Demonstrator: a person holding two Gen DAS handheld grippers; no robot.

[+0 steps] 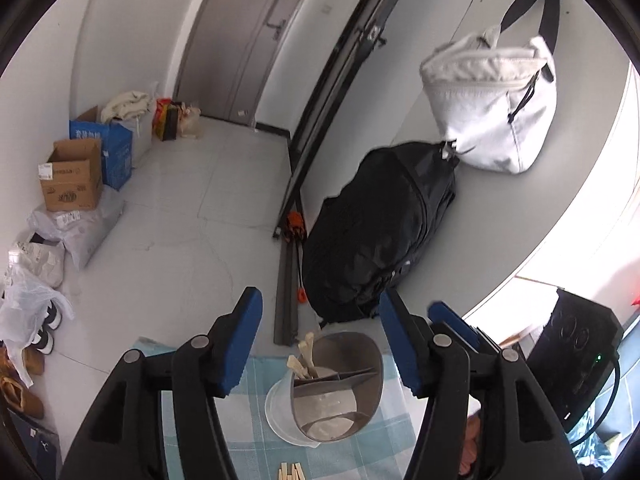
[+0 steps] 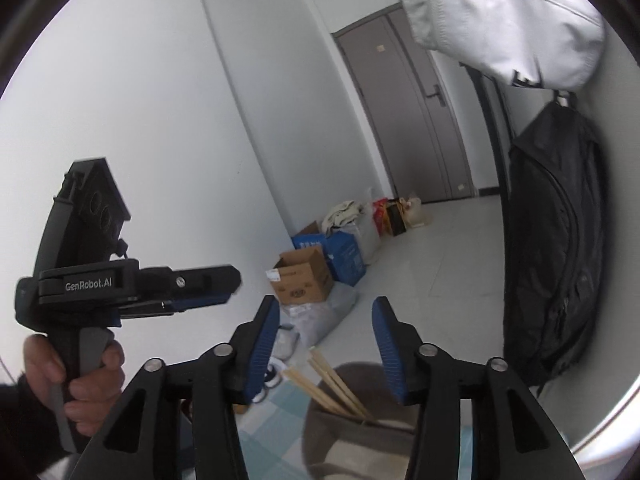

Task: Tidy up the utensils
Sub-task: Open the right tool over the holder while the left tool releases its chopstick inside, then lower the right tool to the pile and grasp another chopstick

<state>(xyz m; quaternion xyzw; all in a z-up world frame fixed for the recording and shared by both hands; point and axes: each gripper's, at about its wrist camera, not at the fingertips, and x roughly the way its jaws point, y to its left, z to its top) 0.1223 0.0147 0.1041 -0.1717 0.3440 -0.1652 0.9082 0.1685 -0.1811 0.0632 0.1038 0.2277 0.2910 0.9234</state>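
chopsticks point(image 1: 306, 356) crowding holder point(image 1: 340, 384), other compartments free

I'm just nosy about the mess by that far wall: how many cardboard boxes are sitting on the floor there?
2. A brown box stands open nearest the camera, and a blue box is right behind it, against the wall. The bags and clothes piled around them could hide more.

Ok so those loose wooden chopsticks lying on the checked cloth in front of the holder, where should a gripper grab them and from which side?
Probably from above, jaws across the bundle. The loose chopsticks lie flat and side by side on the checked cloth, just in front of the utensil holder, so only their tops and long edges are free. Only their near ends show, so the best spot along their length can't be judged. The left gripper is open and empty.
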